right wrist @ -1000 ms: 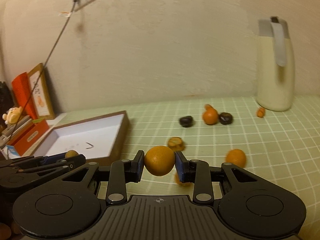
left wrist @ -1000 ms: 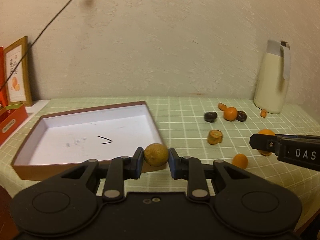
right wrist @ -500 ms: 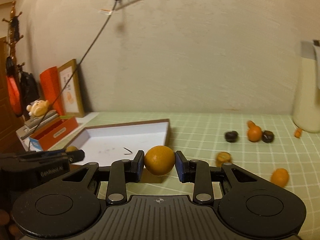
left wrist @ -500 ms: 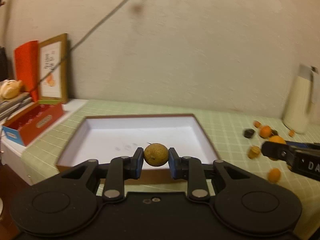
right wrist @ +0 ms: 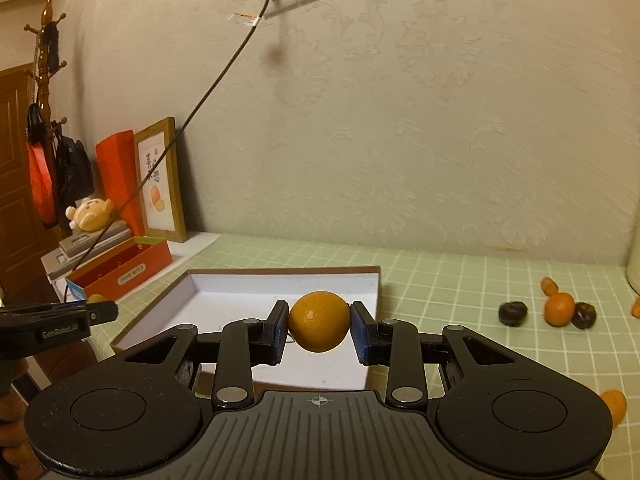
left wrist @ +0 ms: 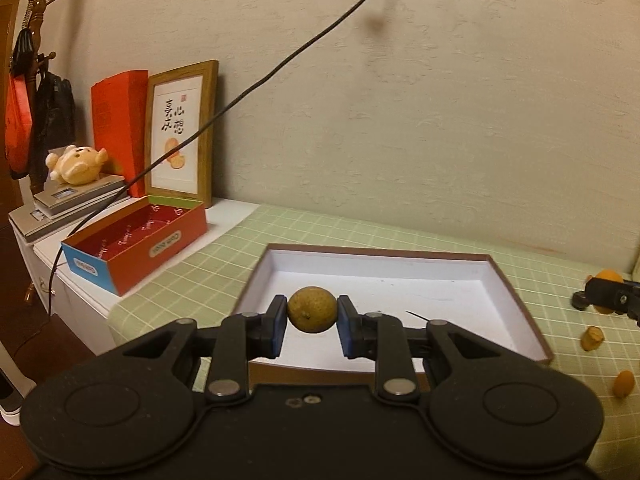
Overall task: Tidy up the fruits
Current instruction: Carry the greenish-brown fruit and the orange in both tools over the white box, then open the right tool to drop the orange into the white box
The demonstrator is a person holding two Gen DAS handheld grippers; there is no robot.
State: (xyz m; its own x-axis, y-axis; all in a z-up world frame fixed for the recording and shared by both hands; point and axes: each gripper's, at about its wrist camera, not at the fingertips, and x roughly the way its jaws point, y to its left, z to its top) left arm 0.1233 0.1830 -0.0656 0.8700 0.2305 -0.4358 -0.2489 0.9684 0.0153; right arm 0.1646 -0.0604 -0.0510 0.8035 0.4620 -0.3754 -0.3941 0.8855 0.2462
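Observation:
My left gripper (left wrist: 312, 312) is shut on a small yellow-brown fruit (left wrist: 312, 309), held above the near part of a shallow brown box with a white inside (left wrist: 400, 280). In the right wrist view my right gripper (right wrist: 319, 322) is shut on a round orange (right wrist: 319, 321), in front of the same box (right wrist: 248, 284). The left gripper (right wrist: 100, 312) shows at that view's left edge, and the right gripper (left wrist: 580, 300) at the left wrist view's right edge. Loose fruit lies on the green checked cloth: two dark fruits (right wrist: 513, 313), a small orange (right wrist: 559, 309) and orange pieces (left wrist: 592, 337).
An open red carton (left wrist: 140, 240) sits left of the box, with a framed picture (left wrist: 180, 132), a red folder and a plush toy (left wrist: 76, 164) behind it. A black cable (left wrist: 256, 88) hangs from the wall socket across that corner. A white jug's edge (right wrist: 634, 264) shows far right.
Both grippers have swung left with their fruit still gripped. The box has come to the middle of both views, and the loose fruit and jug have slid to the right edge.

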